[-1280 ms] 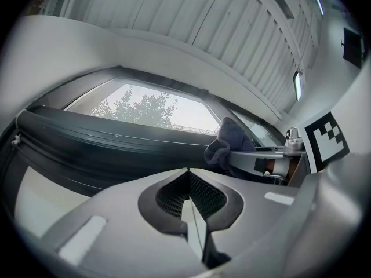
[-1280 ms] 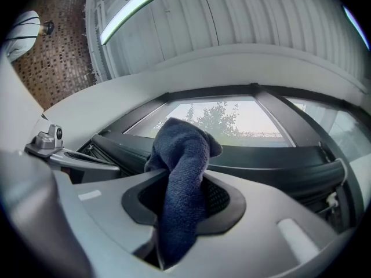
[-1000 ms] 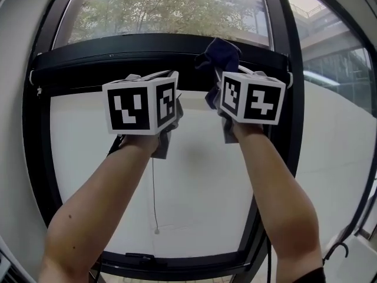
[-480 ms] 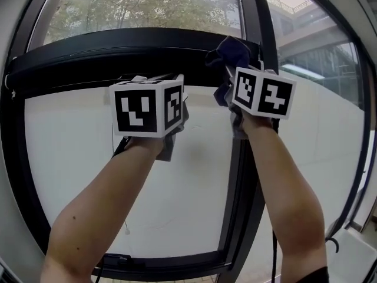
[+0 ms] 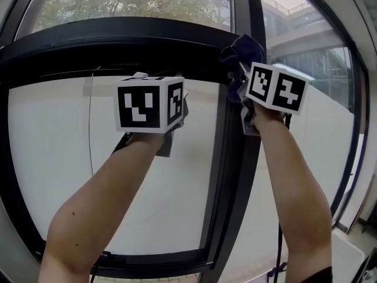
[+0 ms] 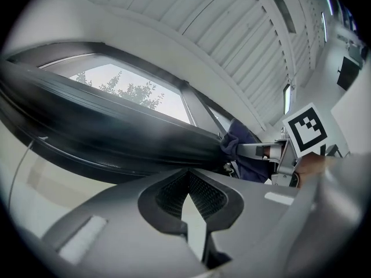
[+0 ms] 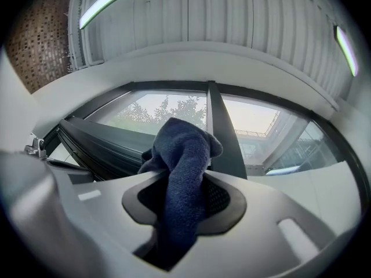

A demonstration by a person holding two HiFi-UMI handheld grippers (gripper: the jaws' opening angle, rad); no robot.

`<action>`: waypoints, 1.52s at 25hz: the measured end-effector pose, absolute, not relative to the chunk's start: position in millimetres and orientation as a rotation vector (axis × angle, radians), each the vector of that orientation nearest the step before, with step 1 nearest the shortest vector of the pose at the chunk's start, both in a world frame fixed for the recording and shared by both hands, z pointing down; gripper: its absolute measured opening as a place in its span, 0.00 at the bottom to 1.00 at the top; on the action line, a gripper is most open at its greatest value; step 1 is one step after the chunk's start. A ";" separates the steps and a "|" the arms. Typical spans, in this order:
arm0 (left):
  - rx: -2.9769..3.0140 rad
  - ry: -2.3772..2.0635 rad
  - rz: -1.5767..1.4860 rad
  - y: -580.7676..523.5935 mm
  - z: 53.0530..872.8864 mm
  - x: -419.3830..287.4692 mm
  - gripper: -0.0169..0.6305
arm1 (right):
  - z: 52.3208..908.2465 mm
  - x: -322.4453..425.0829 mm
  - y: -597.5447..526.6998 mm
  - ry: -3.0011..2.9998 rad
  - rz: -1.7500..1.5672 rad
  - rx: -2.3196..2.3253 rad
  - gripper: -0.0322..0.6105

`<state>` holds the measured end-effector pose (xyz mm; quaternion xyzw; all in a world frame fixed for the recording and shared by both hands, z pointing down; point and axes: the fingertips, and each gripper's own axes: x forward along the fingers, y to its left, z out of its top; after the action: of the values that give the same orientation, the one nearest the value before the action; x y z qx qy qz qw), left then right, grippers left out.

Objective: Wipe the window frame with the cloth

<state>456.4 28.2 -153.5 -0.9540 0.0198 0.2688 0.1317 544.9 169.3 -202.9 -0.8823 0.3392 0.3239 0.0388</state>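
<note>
Head view first: we've got both arms up at the black window frame (image 5: 35, 205), and we'll use its vertical bar (image 5: 233, 175) as the reference. The left gripper (image 5: 152, 81) is to the left of that bar, in front of the white panel (image 5: 53, 158) and just under the crossbar (image 5: 88, 43), with a thin cord (image 5: 89, 128) hanging further left. The right gripper (image 5: 242, 75) is on the bar's right edge, and the dark blue cloth (image 5: 240, 47) sticks up out of it, right where the crossbar meets the bar. Trees (image 5: 129, 2) show through the glass above. In the left gripper view, the left gripper (image 6: 186, 178) has its jaws pinched together with nothing between them. Off to the right we see the cloth (image 6: 243, 149) bunched against the end of the dark crossbar (image 6: 104, 138), with the right gripper's marker cube (image 6: 307, 129) beside it. In the right gripper view, the right gripper (image 7: 184, 197) is clamped on the cloth (image 7: 184, 152), which runs up between the jaws and flops over in a lump in front of the vertical bar (image 7: 223, 138), slightly left of it.
</note>
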 end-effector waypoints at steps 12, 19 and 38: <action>-2.757 -0.027 0.816 72.6 -151.7 469.3 0.02 | -201.5 522.3 202.7 1.060 1.108 -2.682 0.24; -2.653 -0.008 0.794 96.0 -145.4 474.7 0.02 | -190.0 555.3 193.8 1.065 1.042 -2.771 0.24; -2.805 -0.113 0.709 72.0 -51.1 498.7 0.02 | -120.0 570.4 162.0 1.192 0.970 -2.854 0.24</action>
<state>498.7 72.0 -51.1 -0.9615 -0.0387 0.2429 0.1227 570.4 162.0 -120.0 -0.8794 0.3672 0.2989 -0.0501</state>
